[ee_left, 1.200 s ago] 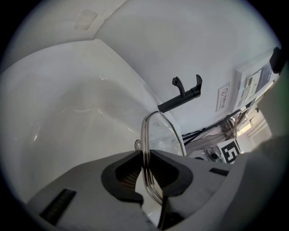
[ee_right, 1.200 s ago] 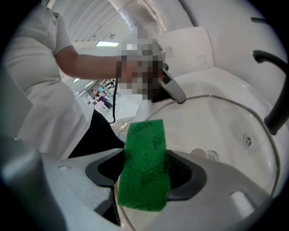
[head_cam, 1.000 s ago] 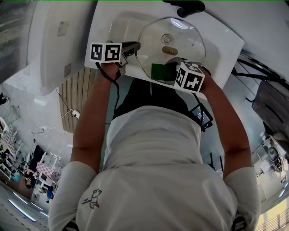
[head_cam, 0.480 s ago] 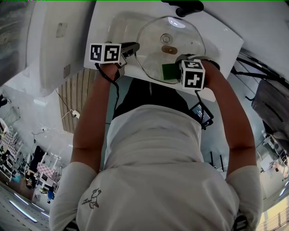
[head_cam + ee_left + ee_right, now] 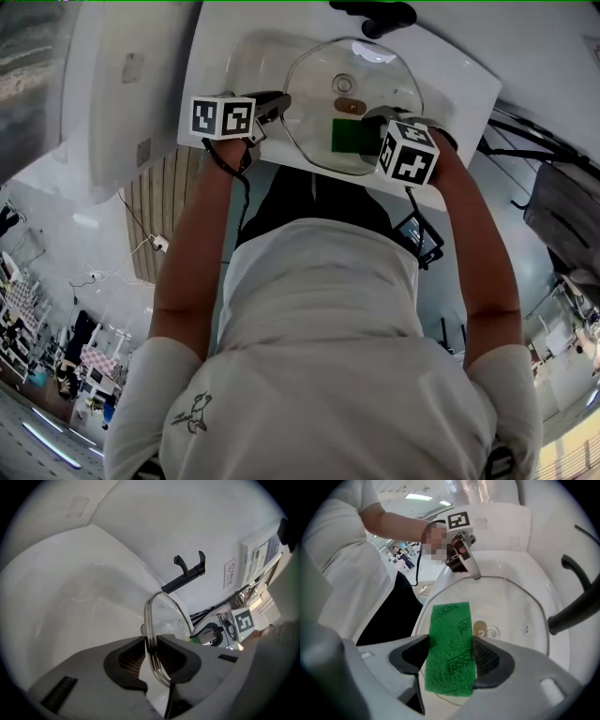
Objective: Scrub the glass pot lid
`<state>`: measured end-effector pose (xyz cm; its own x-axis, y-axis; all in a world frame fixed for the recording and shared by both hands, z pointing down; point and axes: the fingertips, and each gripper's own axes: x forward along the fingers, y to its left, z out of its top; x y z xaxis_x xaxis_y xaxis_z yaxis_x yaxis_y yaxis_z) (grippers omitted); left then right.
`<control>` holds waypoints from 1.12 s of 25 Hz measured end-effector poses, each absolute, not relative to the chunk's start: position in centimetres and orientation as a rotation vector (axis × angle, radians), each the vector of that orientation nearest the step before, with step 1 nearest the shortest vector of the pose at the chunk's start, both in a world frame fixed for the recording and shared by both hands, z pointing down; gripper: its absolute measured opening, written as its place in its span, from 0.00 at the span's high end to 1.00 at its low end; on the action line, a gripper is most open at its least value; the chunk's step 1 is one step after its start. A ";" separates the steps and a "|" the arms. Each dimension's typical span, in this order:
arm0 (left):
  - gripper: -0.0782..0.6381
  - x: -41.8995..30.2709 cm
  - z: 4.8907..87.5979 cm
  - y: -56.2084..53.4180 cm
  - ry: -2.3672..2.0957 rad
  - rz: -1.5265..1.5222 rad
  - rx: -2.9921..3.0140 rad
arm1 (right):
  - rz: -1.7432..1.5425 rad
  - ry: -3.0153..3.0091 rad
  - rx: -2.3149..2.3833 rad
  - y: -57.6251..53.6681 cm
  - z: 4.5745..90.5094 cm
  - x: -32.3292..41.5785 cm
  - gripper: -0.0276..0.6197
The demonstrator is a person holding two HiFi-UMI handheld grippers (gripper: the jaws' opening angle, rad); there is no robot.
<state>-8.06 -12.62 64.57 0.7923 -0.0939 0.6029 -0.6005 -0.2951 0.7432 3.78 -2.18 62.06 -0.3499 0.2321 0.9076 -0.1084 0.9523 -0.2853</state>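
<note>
Shifted inward across the glass since a second before, the green scouring pad (image 5: 449, 630) sat pinched between the jaws of the right gripper (image 5: 451, 645), flat against the glass pot lid (image 5: 511, 611). The left gripper (image 5: 151, 641) was easing its jaws apart (the lid's rim between the pads). Beyond lay the white sink (image 5: 70, 588), then the black tap (image 5: 187, 571).

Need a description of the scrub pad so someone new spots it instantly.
Find the white sink at the top of the head view; a round glass lid is held over its basin. Against the lid's near side is a flat rectangular pad, clamped in the jaws of the right gripper: the only green thing among white and clear ones.
</note>
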 end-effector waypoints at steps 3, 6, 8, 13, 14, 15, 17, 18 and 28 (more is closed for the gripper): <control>0.77 -8.0 64.0 -12.5 -0.538 0.551 1.852 | 0.374 -1.947 0.023 -3.2 61.2 3.0 0.52; 0.74 -8.3 63.2 -12.5 -0.555 0.545 1.876 | 0.403 -2.004 0.151 -4.4 59.9 2.3 0.51; 0.73 -8.8 62.6 -12.7 -0.583 0.542 1.891 | 0.433 -2.041 0.247 -5.2 58.9 2.0 0.51; 0.73 -10.6 59.9 -13.7 -0.674 0.555 1.948 | 0.500 -2.127 0.504 -7.3 55.8 1.8 0.51; 0.73 -10.7 59.4 -13.5 -0.672 0.549 1.960 | 0.496 -2.138 0.549 -7.5 55.1 1.9 0.51; 0.73 -10.8 58.7 -13.3 -0.669 0.545 1.973 | 0.491 -2.147 0.593 -7.7 54.4 1.9 0.51; 0.73 -11.0 56.7 -12.9 -0.667 0.536 2.010 | 0.477 -2.164 0.686 -8.2 52.9 2.2 0.51; 0.73 -11.1 55.5 -12.8 -0.672 0.532 2.036 | 0.473 -2.176 0.734 -8.5 52.0 2.3 0.51; 0.73 -12.3 42.2 -12.0 -0.720 0.432 2.407 | 0.450 -2.398 1.134 -9.8 40.3 1.6 0.51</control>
